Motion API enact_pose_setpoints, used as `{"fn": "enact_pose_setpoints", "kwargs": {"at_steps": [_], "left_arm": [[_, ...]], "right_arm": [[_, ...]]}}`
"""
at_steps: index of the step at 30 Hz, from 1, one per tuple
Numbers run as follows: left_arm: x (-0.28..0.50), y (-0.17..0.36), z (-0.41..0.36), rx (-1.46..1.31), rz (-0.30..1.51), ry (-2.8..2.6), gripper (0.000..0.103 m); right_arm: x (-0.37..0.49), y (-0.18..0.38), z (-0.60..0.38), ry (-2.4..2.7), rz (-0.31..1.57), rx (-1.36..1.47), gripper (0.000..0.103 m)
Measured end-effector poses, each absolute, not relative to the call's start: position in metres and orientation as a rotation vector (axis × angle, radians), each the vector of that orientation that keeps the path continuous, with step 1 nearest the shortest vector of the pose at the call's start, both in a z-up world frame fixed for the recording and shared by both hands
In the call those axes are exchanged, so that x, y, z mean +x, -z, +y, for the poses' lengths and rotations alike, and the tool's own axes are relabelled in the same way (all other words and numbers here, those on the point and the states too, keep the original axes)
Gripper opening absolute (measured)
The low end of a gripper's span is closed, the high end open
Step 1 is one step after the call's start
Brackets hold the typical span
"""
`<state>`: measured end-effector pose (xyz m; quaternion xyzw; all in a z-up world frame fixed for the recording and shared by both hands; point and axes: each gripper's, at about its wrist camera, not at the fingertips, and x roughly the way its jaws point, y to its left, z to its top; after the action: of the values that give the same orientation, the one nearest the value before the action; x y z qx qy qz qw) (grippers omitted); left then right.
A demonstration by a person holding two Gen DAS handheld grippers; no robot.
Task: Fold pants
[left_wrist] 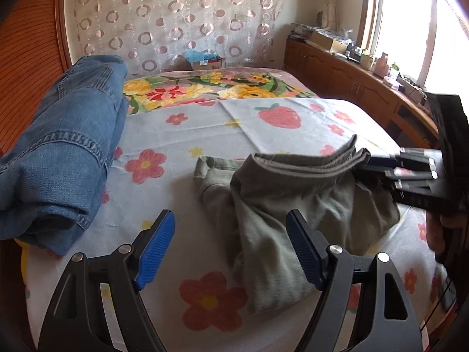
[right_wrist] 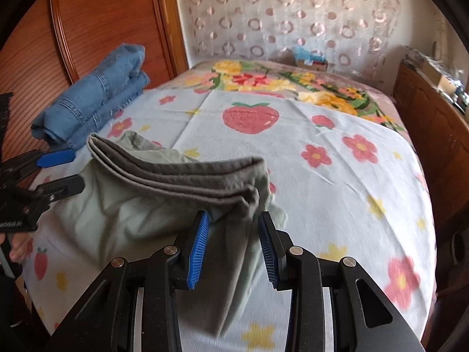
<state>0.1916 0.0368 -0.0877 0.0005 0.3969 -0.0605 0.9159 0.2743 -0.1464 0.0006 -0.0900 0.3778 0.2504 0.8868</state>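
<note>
Green pants [right_wrist: 164, 202] bunched; far leg hidden under folds.

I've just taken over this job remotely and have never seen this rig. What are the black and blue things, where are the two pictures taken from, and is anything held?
There is no robot arm: a person holds a hand-operated claw in each hand, each with a camera looking along its blue fingers. In the left view the left claw is open and holds nothing. In the right view the right claw sits partly closed around the raised edge of the grey-green pants; whether it pinches them is unclear. The pants lie half folded on the flowered bedsheet, with folded blue jeans beside them.
</note>
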Motion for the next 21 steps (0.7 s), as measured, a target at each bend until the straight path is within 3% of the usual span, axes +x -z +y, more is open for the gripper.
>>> {"fn": "enact_pose_setpoints", "kwargs": {"at_steps": [6, 21], "left_arm": [[0.183, 0.089, 0.038, 0.003, 0.814, 0.135, 0.079], [0.157, 0.108, 0.026, 0.050, 0.862, 0.169, 0.079]], "right_arm": [[0.284, -0.012, -0.162, -0.499, 0.764, -0.077, 0.036], [0.173, 0.005, -0.203, -0.591, 0.792, -0.065, 0.036]]}}
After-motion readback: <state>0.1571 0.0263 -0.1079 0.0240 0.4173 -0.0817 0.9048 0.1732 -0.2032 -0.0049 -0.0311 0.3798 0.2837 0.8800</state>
